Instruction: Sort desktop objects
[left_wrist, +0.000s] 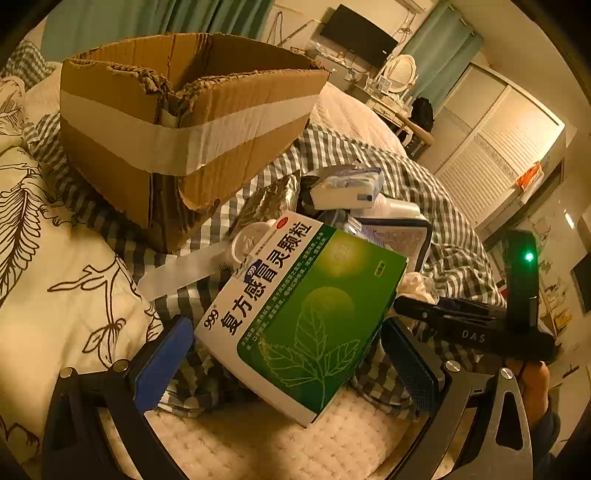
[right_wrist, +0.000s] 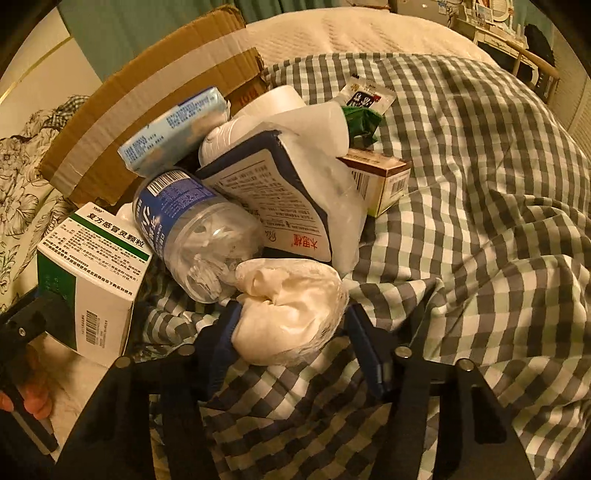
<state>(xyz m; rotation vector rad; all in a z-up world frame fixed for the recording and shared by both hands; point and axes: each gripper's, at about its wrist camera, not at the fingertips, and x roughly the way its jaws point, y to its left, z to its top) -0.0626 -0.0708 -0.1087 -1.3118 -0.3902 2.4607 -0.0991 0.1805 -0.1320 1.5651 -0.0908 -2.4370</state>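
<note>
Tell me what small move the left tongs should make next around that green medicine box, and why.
Probably close the left tongs on the green medicine box. They stand wide open with the box between the blue pads, apparently not pressed yet, and the open cardboard box waits just beyond.
</note>
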